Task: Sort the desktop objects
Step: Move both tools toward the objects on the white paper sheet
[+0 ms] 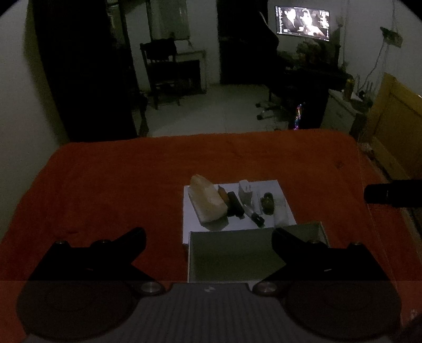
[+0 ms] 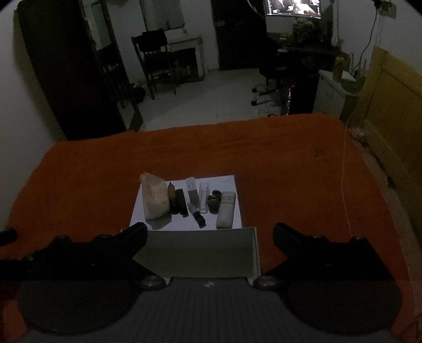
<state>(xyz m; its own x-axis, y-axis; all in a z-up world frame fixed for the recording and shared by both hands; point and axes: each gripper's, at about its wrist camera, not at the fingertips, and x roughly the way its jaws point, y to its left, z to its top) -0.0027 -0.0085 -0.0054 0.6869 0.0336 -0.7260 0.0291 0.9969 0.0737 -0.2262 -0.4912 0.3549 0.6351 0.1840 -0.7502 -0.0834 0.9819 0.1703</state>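
Note:
On the orange cloth lies a white sheet [image 1: 266, 184] [image 2: 226, 182] with a row of small objects. They include a cream packet [image 1: 208, 200] [image 2: 154, 196], a brown bottle [image 2: 172, 195], a black bar [image 1: 235, 204] [image 2: 181, 201], a clear tube [image 2: 203, 198], a dark lump [image 1: 267, 201] [image 2: 214, 200] and a white flat device [image 2: 226, 208]. An empty grey box [image 1: 232, 258] [image 2: 200, 253] stands just in front of the sheet. My left gripper [image 1: 208, 236] hovers open over the box's left part. My right gripper [image 2: 210, 232] is open above the box too, holding nothing.
The orange cloth [image 1: 105, 184] covers the whole table, with its far edge ahead of the sheet. A white cable [image 2: 344, 184] runs along the right side beside a wooden panel [image 2: 390, 105]. Beyond the table are a chair [image 1: 161, 68] and a lit monitor [image 1: 302, 22].

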